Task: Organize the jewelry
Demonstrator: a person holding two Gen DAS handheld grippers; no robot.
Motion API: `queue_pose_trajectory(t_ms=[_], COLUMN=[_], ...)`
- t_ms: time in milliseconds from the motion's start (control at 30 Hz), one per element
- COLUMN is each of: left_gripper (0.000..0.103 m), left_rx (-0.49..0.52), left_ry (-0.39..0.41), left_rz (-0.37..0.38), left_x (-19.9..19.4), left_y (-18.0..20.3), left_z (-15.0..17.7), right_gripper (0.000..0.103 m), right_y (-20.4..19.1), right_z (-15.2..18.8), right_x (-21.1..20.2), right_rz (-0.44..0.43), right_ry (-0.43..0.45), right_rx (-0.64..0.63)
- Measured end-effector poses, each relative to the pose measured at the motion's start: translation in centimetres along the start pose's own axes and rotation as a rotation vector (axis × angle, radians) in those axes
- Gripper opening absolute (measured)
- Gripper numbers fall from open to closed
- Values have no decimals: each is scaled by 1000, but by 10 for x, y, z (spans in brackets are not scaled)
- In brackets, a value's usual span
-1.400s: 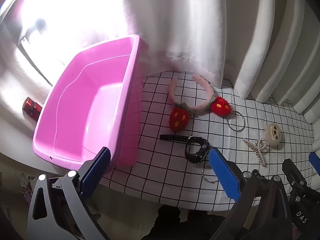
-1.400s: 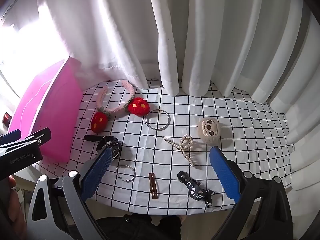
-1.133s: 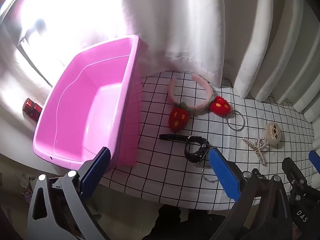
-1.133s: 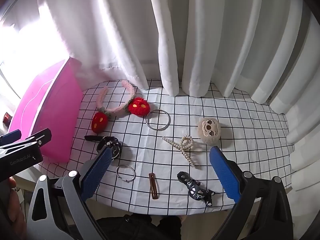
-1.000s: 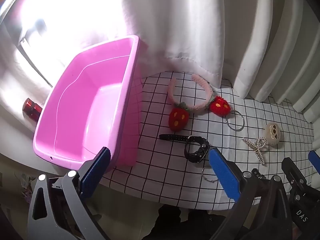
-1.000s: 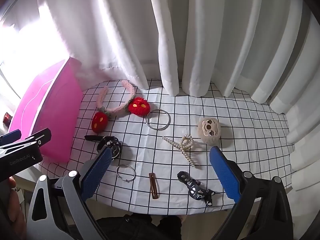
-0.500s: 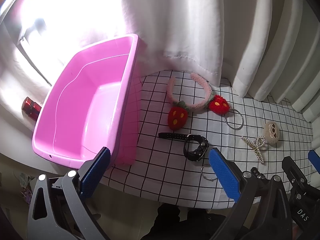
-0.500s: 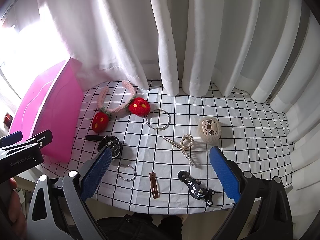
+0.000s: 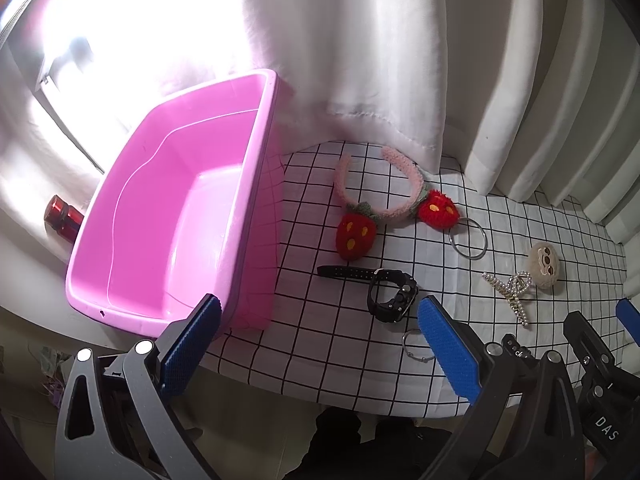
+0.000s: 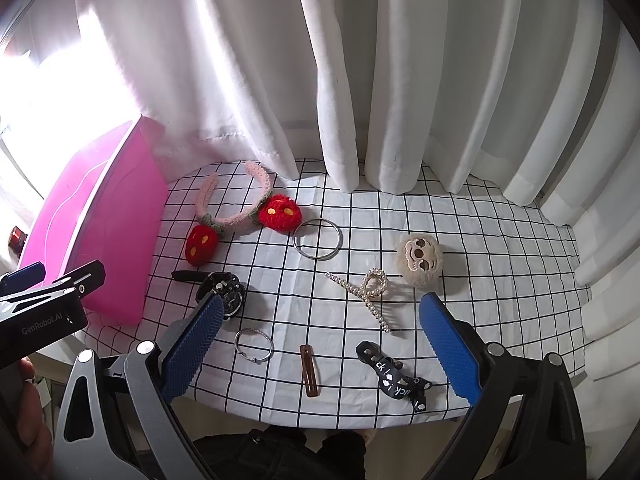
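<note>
A pink bin (image 9: pixel 168 224) stands empty at the table's left, also in the right wrist view (image 10: pixel 92 216). On the checked cloth lie a pink strawberry headband (image 10: pixel 240 208), a black watch (image 10: pixel 222 292), a silver bangle (image 10: pixel 318 239), a small silver ring (image 10: pixel 254 345), a pearl claw clip (image 10: pixel 366 292), a fuzzy sloth clip (image 10: pixel 420 260), a brown snap clip (image 10: pixel 310 370) and a black printed clip (image 10: pixel 394 376). My left gripper (image 9: pixel 320 352) is open and empty near the table's front edge by the bin. My right gripper (image 10: pixel 320 344) is open and empty above the front edge.
White curtains (image 10: pixel 360 80) hang along the back and right of the table. A small red bottle (image 9: pixel 62 216) lies left of the bin. The table's front edge (image 10: pixel 320 416) is just under both grippers.
Both grippers have drifted back and slightly up, so the table looks a little farther. Nothing on the cloth has moved.
</note>
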State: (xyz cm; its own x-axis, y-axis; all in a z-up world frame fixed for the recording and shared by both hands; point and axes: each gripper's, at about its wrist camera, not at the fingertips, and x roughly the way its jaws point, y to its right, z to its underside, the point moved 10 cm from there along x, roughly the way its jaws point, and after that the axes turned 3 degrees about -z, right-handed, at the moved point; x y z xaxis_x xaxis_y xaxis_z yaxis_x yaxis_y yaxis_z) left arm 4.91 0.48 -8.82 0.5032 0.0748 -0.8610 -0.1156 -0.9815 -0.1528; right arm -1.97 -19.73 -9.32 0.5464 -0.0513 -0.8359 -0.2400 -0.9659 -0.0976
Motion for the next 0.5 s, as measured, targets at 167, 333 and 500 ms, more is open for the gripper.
queue_pose_trajectory(t_ms=[167,333,500], left_gripper=[97,97,97], left_rx=[2,5,8], left_ry=[-1,-3,-4], left_rz=[-1,-2,-2], left_x=[-1,-2,-4], left_y=[1,4,7], left_z=[2,3,4], right_gripper=[94,94,94], right_y=[-1,0,1], right_z=[-1,0,0], right_x=[0,0,0], right_rz=[-1,-2,-3], right_ry=[-1,-1,-2], right_rx=[3,6,9])
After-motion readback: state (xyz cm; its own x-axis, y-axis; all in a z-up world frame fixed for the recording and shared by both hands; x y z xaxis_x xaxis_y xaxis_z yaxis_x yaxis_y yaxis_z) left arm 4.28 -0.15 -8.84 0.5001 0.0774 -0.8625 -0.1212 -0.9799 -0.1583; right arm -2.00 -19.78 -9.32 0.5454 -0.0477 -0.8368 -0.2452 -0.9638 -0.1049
